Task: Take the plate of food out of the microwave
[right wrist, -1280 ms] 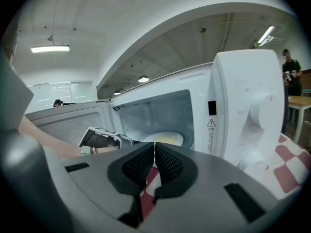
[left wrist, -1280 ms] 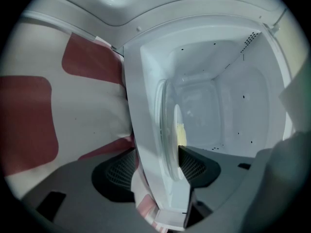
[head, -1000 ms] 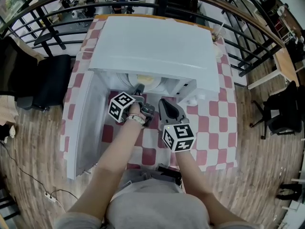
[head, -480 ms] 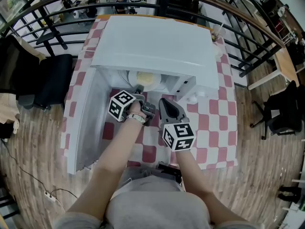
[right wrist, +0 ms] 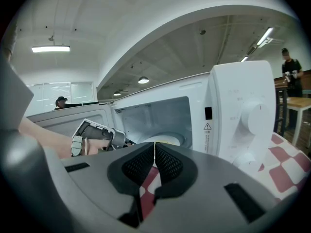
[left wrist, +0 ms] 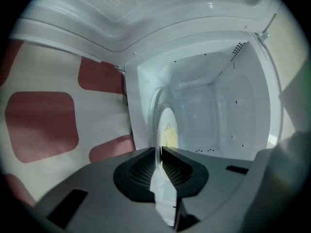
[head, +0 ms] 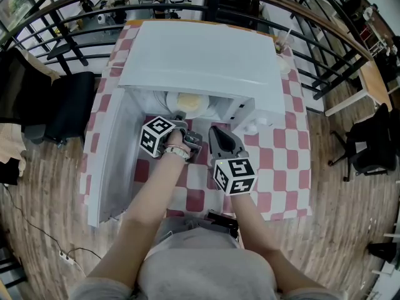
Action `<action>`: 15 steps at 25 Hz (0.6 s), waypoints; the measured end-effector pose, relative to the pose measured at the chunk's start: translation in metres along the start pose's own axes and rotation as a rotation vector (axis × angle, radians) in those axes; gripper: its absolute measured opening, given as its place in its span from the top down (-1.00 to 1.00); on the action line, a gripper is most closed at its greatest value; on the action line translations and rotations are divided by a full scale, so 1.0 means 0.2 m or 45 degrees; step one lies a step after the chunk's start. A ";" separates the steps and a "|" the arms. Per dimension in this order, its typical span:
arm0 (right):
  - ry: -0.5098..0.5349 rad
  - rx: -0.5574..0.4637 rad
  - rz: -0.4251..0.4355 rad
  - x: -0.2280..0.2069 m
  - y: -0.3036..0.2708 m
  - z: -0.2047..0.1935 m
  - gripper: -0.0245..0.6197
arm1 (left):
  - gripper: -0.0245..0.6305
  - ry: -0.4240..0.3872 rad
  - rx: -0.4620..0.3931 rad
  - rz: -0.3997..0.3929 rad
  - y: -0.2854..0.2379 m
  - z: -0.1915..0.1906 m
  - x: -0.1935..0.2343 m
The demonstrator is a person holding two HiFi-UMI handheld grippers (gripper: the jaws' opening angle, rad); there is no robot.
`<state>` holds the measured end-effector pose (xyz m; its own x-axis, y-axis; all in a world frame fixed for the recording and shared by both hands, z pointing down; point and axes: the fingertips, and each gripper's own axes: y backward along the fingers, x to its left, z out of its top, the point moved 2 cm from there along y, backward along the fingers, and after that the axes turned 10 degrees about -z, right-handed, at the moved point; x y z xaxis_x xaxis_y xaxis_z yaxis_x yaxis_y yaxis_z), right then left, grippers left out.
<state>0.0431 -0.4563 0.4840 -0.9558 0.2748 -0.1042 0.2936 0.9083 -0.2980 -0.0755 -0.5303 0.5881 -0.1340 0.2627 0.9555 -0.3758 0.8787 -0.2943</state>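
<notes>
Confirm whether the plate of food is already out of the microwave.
No, the right gripper view shows the plate of food lying on the floor of the open microwave's cavity.

**plate (head: 190,102) inside microwave (head: 200,55), door (head: 115,161) open**

microwave: white, at 12 o'clock in head view, door swung out toward 8 o'clock. plate: white, pale yellow food on it, flat on the cavity floor, its 6 o'clock rim close to the opening.

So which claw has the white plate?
Left claw, at the open white microwave: jaws just closed on the round white plate's rim. Right claw: shut, empty.
</notes>
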 end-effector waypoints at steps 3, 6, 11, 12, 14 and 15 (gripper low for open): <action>-0.006 -0.007 -0.001 0.00 0.00 0.01 0.84 | 0.81 0.013 -0.003 -0.005 0.01 0.00 -0.01; -0.007 -0.008 0.000 0.00 0.01 0.01 0.84 | 0.84 0.022 -0.006 -0.033 0.01 0.00 -0.01; -0.011 -0.004 -0.003 -0.01 0.02 0.00 0.84 | 0.88 -0.012 -0.022 -0.141 0.01 0.01 -0.07; -0.013 -0.003 -0.003 -0.01 0.02 0.00 0.84 | 0.88 -0.015 -0.020 -0.158 0.01 0.01 -0.08; -0.015 -0.003 -0.001 0.00 0.02 0.00 0.84 | 0.88 -0.015 -0.019 -0.185 0.01 0.00 -0.09; -0.014 -0.004 0.001 0.00 0.02 0.00 0.84 | 0.88 -0.013 -0.022 -0.197 0.02 0.00 -0.09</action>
<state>0.0441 -0.4523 0.4820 -0.9553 0.2724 -0.1150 0.2947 0.9091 -0.2946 -0.0745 -0.5319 0.5704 -0.0849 0.1194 0.9892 -0.3768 0.9152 -0.1429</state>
